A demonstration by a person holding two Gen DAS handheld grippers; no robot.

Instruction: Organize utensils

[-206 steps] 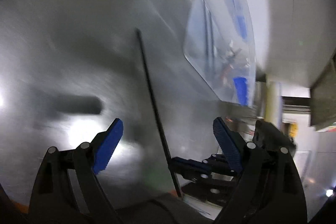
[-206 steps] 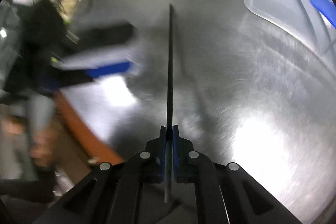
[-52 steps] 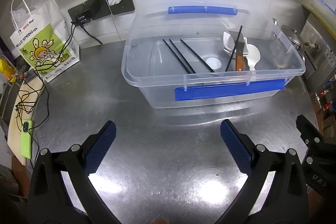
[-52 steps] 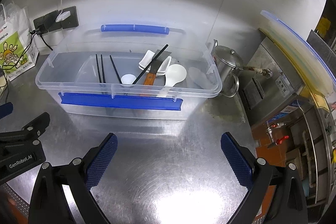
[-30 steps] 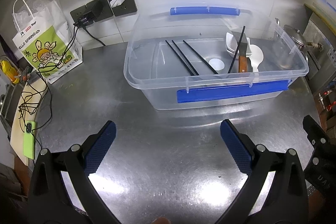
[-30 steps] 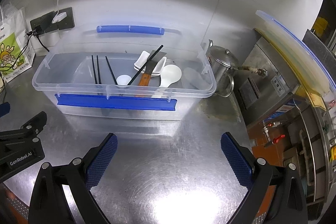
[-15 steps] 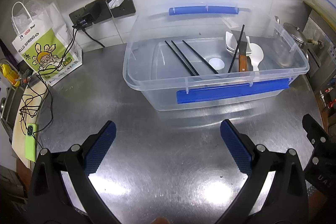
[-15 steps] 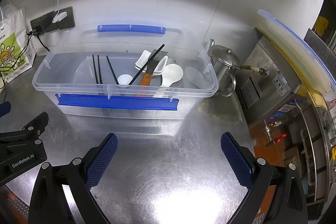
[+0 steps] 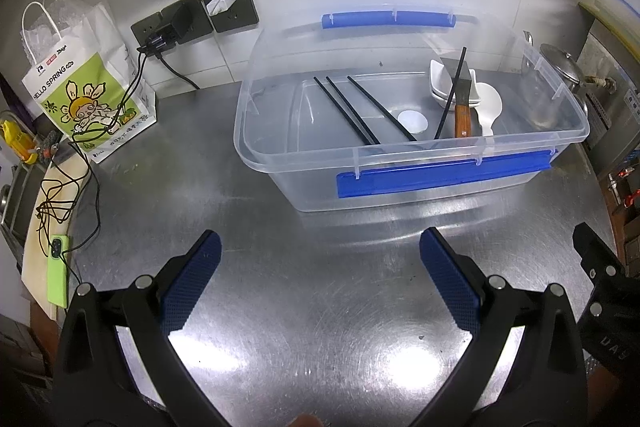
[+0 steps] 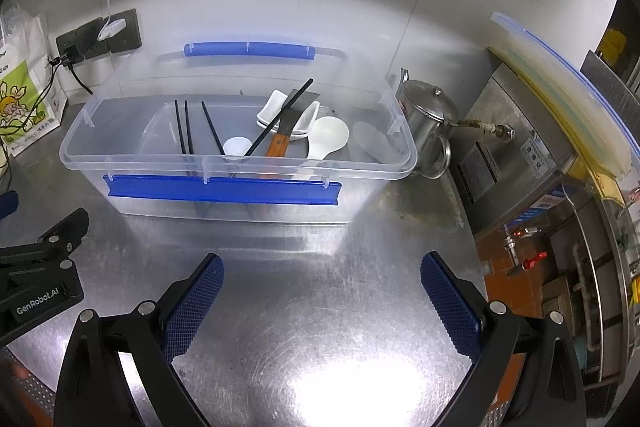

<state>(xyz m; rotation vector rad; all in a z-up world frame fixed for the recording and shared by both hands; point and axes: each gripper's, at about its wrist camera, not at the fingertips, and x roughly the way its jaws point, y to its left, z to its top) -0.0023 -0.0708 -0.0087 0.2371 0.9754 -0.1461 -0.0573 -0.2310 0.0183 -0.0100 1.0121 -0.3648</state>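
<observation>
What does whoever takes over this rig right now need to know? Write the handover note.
Left hand-held gripper: open, empty, above the steel counter.
Right hand-held gripper: open, empty, beside it.
Clear bin sits at the back of the counter. Inside: three black chopsticks lying flat, a fourth chopstick leaning across the white dishes, a wooden-handled scraper, white spoons.
Done: every utensil in view is in the bin; none on the counter.
Left: possibly laying the leaning chopstick flat with the others.
</observation>
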